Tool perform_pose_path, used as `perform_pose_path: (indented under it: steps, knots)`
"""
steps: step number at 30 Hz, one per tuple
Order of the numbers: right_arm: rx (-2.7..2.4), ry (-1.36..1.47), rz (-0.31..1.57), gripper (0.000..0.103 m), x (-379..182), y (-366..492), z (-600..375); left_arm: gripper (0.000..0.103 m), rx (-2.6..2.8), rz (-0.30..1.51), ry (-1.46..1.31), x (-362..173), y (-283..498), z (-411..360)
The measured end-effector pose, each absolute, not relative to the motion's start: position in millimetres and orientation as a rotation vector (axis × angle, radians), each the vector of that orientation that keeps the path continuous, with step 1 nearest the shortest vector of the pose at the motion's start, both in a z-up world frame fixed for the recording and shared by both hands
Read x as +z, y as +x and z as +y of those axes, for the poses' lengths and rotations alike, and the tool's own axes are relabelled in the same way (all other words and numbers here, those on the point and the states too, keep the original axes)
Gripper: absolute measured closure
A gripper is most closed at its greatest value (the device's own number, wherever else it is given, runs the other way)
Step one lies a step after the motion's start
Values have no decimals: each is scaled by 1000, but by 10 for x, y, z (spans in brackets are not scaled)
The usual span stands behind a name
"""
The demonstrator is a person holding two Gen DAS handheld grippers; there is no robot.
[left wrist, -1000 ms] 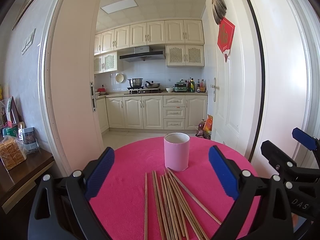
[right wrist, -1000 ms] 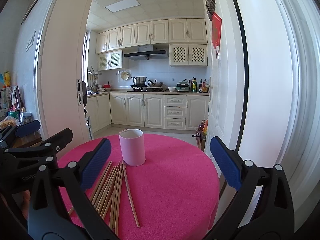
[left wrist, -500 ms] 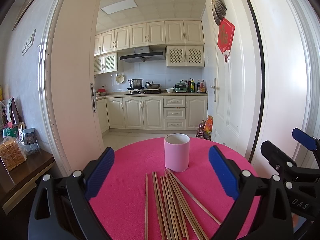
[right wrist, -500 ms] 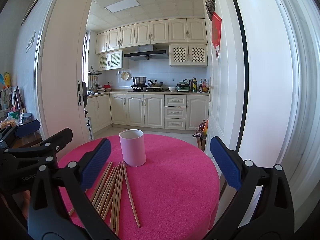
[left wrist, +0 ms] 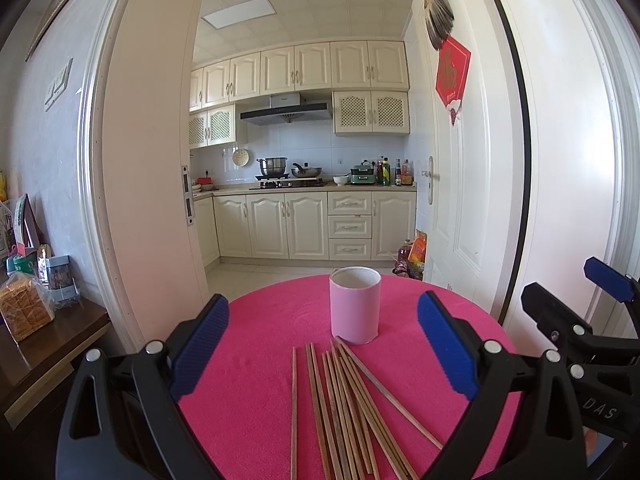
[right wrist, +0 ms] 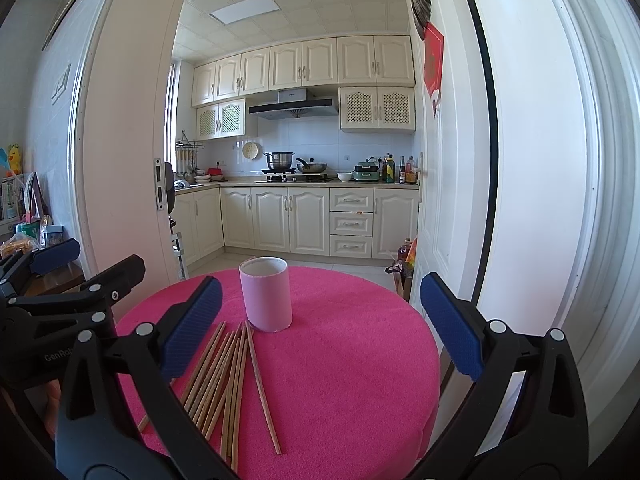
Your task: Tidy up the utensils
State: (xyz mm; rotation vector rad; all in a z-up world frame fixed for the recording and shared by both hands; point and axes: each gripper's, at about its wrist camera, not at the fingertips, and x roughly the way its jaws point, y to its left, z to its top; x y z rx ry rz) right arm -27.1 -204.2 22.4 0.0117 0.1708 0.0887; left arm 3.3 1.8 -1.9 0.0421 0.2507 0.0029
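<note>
Nothing looks sorted yet: the round table (left wrist: pixel 256 392), covered in a fuzzy, bright pink cloth, carries every utensil loose. The pink cup (left wrist: pixel 354 305), a smooth matte cylinder standing upright near the far edge, appears empty. Just in front of it, tips nearly touching its base, lie the chopsticks (left wrist: pixel 340 408), thin straight wooden sticks fanned flat. The left tool (left wrist: pixel 320 354) and right tool (right wrist: pixel 318 328) both hover spread wide, blue ribbed pads gripping nothing.
</note>
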Motion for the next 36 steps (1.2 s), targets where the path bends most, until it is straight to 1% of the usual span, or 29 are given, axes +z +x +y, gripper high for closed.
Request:
perform_pose_path:
  steps: [24, 36]
  knots:
    - [89, 16, 188, 6, 220, -269, -2014, 10, 10, 252, 47, -47, 31, 54]
    - [104, 22, 285, 6, 155, -49, -1919, 10, 31, 311, 72, -171, 212, 111]
